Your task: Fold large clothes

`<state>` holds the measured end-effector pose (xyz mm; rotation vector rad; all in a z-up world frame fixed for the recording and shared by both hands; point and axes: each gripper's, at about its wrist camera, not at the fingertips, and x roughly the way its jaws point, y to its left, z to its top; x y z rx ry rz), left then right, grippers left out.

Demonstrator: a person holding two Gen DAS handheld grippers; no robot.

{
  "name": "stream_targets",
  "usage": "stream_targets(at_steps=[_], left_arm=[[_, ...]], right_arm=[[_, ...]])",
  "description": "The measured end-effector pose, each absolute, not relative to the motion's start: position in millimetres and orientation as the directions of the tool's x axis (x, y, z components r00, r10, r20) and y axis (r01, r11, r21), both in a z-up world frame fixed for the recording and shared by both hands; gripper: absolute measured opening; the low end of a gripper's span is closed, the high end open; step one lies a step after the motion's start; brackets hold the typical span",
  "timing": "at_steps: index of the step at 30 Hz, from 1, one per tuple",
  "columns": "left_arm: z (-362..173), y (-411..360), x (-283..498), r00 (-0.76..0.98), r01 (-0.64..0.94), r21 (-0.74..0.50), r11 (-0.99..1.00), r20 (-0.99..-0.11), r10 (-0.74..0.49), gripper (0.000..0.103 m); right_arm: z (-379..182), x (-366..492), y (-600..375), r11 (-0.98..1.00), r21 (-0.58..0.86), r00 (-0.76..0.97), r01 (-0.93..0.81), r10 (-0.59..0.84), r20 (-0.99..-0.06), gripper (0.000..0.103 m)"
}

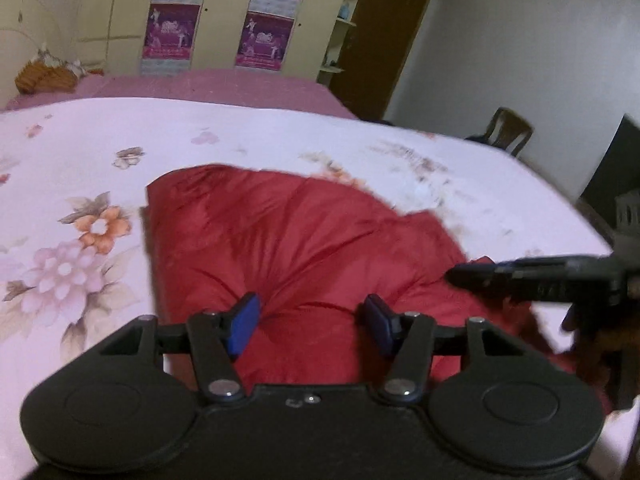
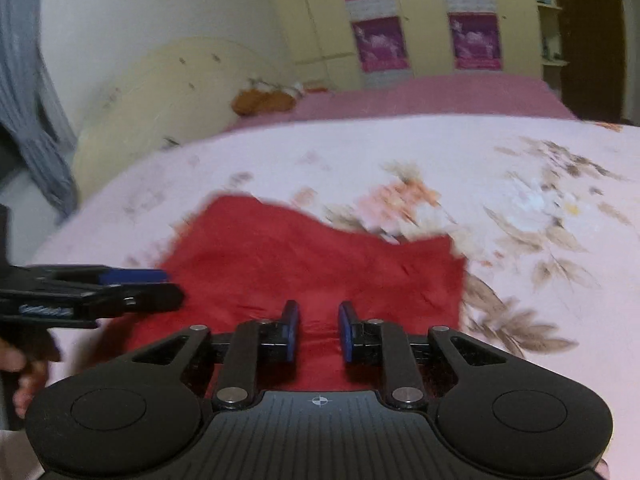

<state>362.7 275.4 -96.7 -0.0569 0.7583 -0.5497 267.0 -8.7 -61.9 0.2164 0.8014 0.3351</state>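
A red padded garment [image 1: 304,232] lies bunched on the floral bedspread [image 1: 100,152]. My left gripper [image 1: 312,320] stands over its near edge, blue pads half apart, pressing into a puffed fold whose creases run to both pads. My right gripper [image 2: 318,332] has its pads close together with a ridge of the same red garment [image 2: 320,256] pinched between them. The right gripper [image 1: 454,274] also enters the left wrist view side-on at the garment's right edge. In the right wrist view the left gripper [image 2: 172,288] reaches in from the left edge of the cloth. Both views are motion-blurred.
The bed runs back to a pink sheet [image 1: 208,88] and a cream headboard [image 2: 168,92], with an orange soft toy [image 2: 260,100] beside it. Behind stand a wardrobe with purple posters [image 1: 260,40], a brown door [image 1: 384,40] and a chair [image 1: 508,130]. A hand [image 2: 24,376] grips the left tool.
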Motion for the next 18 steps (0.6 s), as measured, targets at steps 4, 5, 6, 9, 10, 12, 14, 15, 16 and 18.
stream_targets(at_steps=[4,5,6,9,10,12,14,15,16,18], left_arm=[[-94.9,281.5,353.6,0.606,0.431,-0.219,0.875,-0.649,-0.460,0.055],[-88.1,284.0,347.0,0.610,0.428,-0.226,0.875,-0.643,-0.464,0.055],[-81.0,286.2,338.6,0.615,0.436,-0.234,0.869,-0.627,-0.478,0.055],[-64.7,285.8,304.9,0.625,0.464,-0.225,0.857,-0.603,-0.496,0.055],[-61.9,283.8,294.0,0.625,0.471,-0.226,0.853,-0.596,-0.503,0.055],[-58.9,280.9,271.7,0.629,0.475,-0.229,0.850,-0.587,-0.510,0.055],[-61.3,276.5,254.8,0.640,0.475,-0.211,0.854,-0.583,-0.500,0.055],[-64.9,274.1,246.1,0.638,0.473,-0.205,0.857,-0.591,-0.494,0.055],[-67.9,272.4,239.3,0.641,0.467,-0.199,0.862,-0.595,-0.484,0.055],[-72.1,270.6,228.1,0.646,0.458,-0.185,0.869,-0.602,-0.469,0.055]], right_arm=[[-75.7,263.7,-30.0,0.941,0.305,0.648,-0.148,0.325,-0.689,0.020],[-71.8,261.4,-32.1,0.940,0.309,0.643,-0.142,0.325,-0.694,0.020],[-64.3,254.1,-36.3,0.935,0.323,0.649,-0.146,0.338,-0.682,0.020],[-32.5,224.0,-33.7,0.906,0.362,0.675,-0.219,0.409,-0.615,0.020],[-25.7,218.2,-29.3,0.891,0.384,0.668,-0.243,0.441,-0.599,0.020],[-16.2,194.6,-13.6,0.863,0.389,0.643,-0.322,0.501,-0.579,0.020],[-13.9,173.0,0.4,0.845,0.379,0.620,-0.378,0.535,-0.574,0.020],[-15.7,165.2,6.4,0.834,0.385,0.608,-0.396,0.552,-0.570,0.020],[-17.8,156.9,11.5,0.830,0.376,0.602,-0.411,0.557,-0.572,0.020],[-23.3,144.8,17.8,0.831,0.352,0.594,-0.431,0.555,-0.582,0.020]])
